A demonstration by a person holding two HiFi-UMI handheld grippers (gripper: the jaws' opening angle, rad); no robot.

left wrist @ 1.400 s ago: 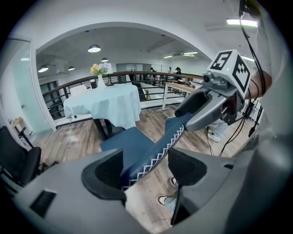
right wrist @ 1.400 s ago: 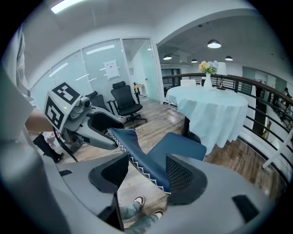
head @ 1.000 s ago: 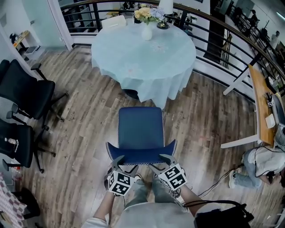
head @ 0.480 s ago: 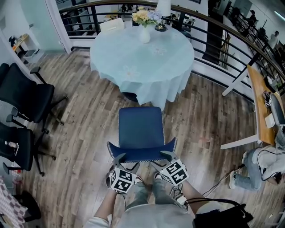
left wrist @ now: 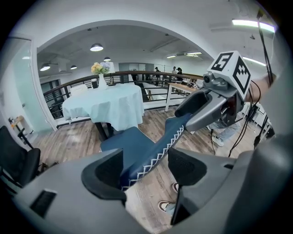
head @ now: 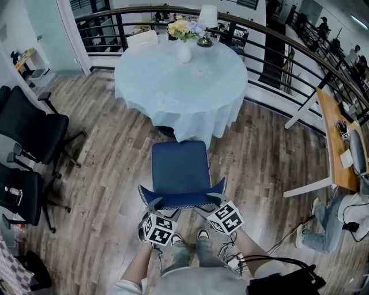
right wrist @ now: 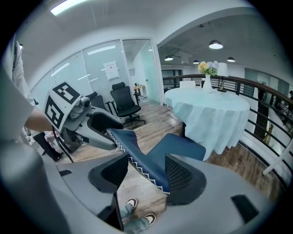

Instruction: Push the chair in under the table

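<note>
Close in, by two shoes (head: 203, 234): left gripper (head: 154, 203) and right gripper (head: 212, 199), each with jaws wide apart and the top edge of the blue chair (head: 180, 170) between them, not pinched. Black-and-white square marks on both cubes, no words to read. Seen from both gripper views only: white zigzag stitching along that edge. Under it all, a brown wood floor (head: 109, 155). Just past the seat, a round surface (head: 180, 80) under a pale blue cloth, hem right at the seat's far end, most of the seat out in the open. On top, a white vase (head: 184, 53) with flowers and a lamp (head: 207, 14). Off to the left, black office chairs (head: 31, 124). Behind, a dark railing (head: 277, 43). Only in the right gripper view: glass walls with a paper sheet (right wrist: 111, 70), print too small to read.
</note>
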